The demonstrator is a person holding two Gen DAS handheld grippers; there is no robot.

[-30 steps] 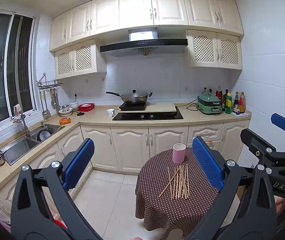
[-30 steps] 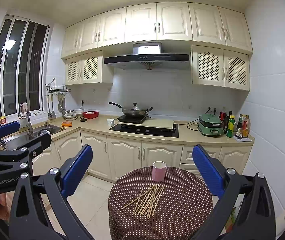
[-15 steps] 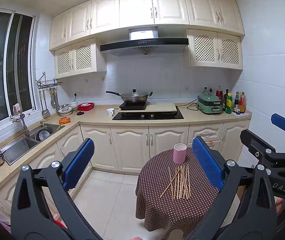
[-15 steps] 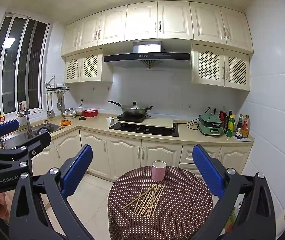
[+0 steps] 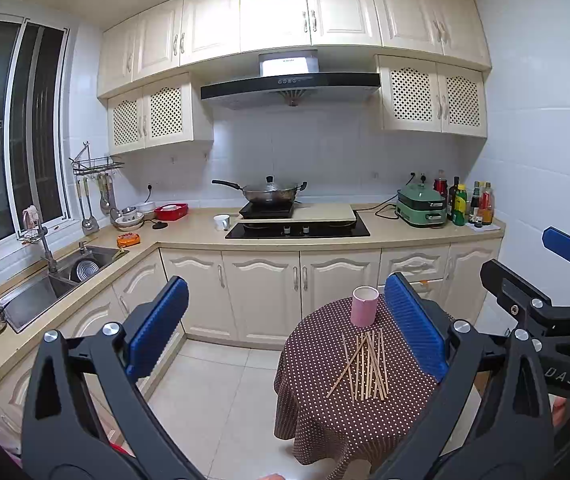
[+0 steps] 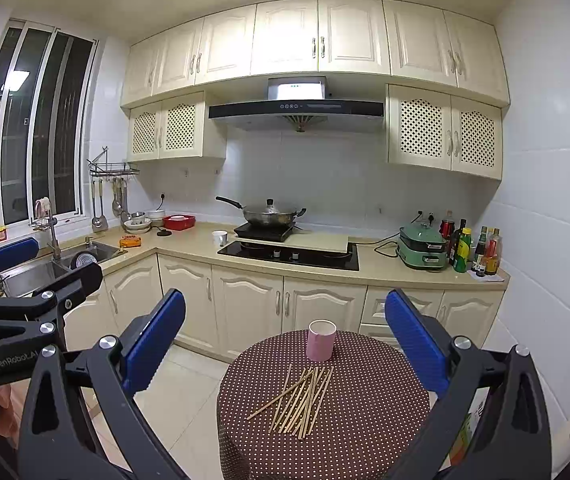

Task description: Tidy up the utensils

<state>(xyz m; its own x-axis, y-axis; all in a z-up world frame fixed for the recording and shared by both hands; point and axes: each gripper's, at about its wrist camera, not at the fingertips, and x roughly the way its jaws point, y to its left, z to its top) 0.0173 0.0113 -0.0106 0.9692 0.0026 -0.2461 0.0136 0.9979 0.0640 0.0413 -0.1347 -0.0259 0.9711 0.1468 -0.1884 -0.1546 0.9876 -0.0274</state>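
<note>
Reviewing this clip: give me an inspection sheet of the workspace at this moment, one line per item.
Surface: round table under a brown dotted cloth, standing on a tiled floor.
Job's things: wooden chopsticks lie loose in a fanned pile; pink cup stands upright behind them, apart from the pile.
Clutter: nothing seen on the table besides these.
Grippers: left gripper and right gripper both open, holding nothing, well short of the table.
Cables: black cord runs along the counter to the green cooker.
Surroundings: wok on the stove, bottles in the corner, sink to the left.
</note>
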